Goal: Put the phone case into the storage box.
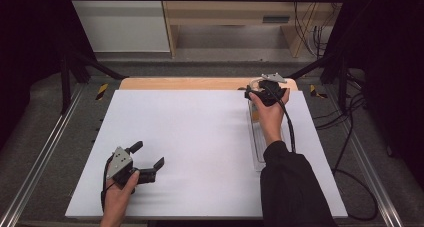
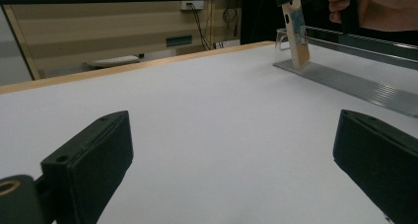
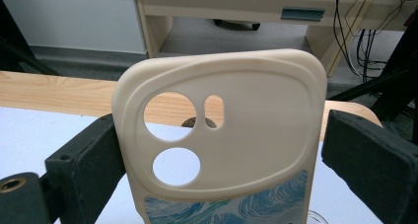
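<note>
A large white rectangular board [image 1: 200,147] is covering most of the table, with a strip of pale wooden tabletop [image 1: 185,83] showing along its far edge. Along the board's right side a long clear plastic rack [image 1: 258,142] is lying lengthwise; in the left gripper view its ribbed base and low rail [image 2: 355,83] are running off toward the right.

The right gripper [image 1: 264,92] is sitting at the far right of the board, above the far end of the rack, in the person's hand [image 1: 270,114], whose black sleeve [image 1: 292,187] is reaching in from below. Its jaws are closing on the two long edges of a cream-coloured, round-cornered plastic phone case [image 3: 222,135], holding it upright. The case is showing a raised oval camera panel with two round holes and one small slot, and blue-green wave-like swirls are covering the lower part. In the left gripper view the case [image 2: 298,31] is hanging nearly upright, slightly tilted, its lower end at the rack's far end.

The left gripper [image 1: 148,163] is resting at the near left of the board, jaws standing wide apart with nothing between them.
</note>
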{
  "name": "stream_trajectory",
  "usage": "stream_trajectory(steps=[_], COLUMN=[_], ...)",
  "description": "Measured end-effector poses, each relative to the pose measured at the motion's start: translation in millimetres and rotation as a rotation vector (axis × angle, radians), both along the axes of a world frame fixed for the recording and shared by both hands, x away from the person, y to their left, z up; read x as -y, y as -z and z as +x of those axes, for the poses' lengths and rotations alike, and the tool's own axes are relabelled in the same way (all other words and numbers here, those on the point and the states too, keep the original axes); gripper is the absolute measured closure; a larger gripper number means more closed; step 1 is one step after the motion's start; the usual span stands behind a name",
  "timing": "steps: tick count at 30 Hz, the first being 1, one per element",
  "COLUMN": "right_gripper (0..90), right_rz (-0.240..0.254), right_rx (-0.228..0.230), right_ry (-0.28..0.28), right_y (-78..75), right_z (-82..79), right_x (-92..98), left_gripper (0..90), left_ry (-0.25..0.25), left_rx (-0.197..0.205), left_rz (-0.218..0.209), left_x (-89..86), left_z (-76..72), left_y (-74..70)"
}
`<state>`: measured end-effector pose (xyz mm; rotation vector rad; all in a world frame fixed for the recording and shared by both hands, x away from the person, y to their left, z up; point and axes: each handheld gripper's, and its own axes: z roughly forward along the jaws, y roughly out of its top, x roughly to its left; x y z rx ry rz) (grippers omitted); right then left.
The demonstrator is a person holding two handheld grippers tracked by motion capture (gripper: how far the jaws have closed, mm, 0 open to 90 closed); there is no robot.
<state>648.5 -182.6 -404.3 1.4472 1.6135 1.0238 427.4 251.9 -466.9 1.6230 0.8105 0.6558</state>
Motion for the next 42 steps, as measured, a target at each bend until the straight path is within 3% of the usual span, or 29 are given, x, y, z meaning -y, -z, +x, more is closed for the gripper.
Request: stream_trajectory(steps=[23,27,39,42], right_gripper=[4.8,4.7,5.0,5.1], right_rz=[-0.013,-0.016,-0.005,0.023], right_rx=[0.003,0.006,0.018,0.019], right_ry=[-0.022,-0.018,-0.033,-0.035], right_y=[-3.7,-4.8,-16.9,-19.7], right_z=[-4.5,-6.2,-14.5,-14.9], right_x=[-2.3,-1.6,-2.1,0.0], left_gripper=[1.7,1.5,1.3,1.3], left_ry=[-0.005,-0.008,-0.003,-0.001], left_rx=[0.007,0.021,0.038,0.039], left_rz=[-0.004,0.011,0.025,0.023], left_x=[-2.0,-2.6,-5.3,-6.3], left_z=[-0.5,-0.8,-4.9,-5.6], left_y=[-1.3,-3.1,-6.3,-6.9])
